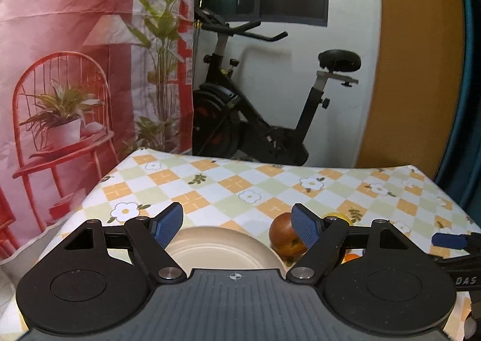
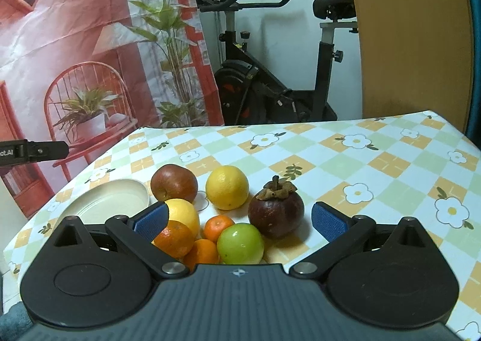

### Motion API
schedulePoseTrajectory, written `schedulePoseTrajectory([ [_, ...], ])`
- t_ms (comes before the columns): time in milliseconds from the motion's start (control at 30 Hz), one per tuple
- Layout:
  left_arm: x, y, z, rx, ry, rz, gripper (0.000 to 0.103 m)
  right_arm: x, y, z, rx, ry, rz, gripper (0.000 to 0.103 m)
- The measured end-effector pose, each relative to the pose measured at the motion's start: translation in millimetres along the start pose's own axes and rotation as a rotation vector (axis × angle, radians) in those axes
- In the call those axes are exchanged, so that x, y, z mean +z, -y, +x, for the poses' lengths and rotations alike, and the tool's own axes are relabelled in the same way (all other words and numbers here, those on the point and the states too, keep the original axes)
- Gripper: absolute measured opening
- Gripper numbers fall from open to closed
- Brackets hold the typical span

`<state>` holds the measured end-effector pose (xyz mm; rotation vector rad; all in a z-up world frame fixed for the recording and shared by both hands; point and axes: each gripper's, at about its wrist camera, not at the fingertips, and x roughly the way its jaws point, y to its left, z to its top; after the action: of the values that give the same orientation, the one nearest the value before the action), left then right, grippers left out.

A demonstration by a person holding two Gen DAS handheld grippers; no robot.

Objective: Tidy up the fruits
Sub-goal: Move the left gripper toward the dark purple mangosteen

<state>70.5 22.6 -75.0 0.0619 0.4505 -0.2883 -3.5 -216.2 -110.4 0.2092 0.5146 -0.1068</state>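
Observation:
A cream plate (image 1: 222, 250) lies on the checked tablecloth just below my left gripper (image 1: 237, 228), which is open with nothing between its blue pads. A red apple (image 1: 282, 234) sits right of the plate, partly behind the right pad. In the right wrist view a cluster of fruit lies ahead of my open right gripper (image 2: 239, 222): the red apple (image 2: 174, 183), a yellow citrus (image 2: 227, 187), a dark mangosteen (image 2: 276, 210), a green apple (image 2: 240, 243), a second yellow fruit (image 2: 183, 214) and several small oranges (image 2: 174, 238). The plate (image 2: 111, 202) is left of them.
The table (image 2: 375, 160) has a floral checked cloth, with its far edge and right corner in view. Behind it stand an exercise bike (image 1: 255, 118) and a red printed backdrop (image 1: 75, 70). Part of my left gripper (image 2: 33, 151) shows at the left of the right wrist view.

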Motion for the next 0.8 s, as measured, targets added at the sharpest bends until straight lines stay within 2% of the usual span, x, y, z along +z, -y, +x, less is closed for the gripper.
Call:
schedulePoseTrajectory([
  [233,-1.7,9.0,-5.7,0.016,0.002,-0.009,0.090,-4.6,-0.8,1.9,0.004,-0.036,-0.045,0.101],
  [633,-13.0,22.7,-8.9,-0.041,-0.069,-0.009,0.090,-13.2,-3.2,-7.7,0.028,-0.040,-0.106,0.101],
  [800,-6.9,21.2,-7.0,-0.059,-0.068,0.000,0.088,-8.8,-0.1,-11.1,0.020,-0.029,-0.105,0.096],
])
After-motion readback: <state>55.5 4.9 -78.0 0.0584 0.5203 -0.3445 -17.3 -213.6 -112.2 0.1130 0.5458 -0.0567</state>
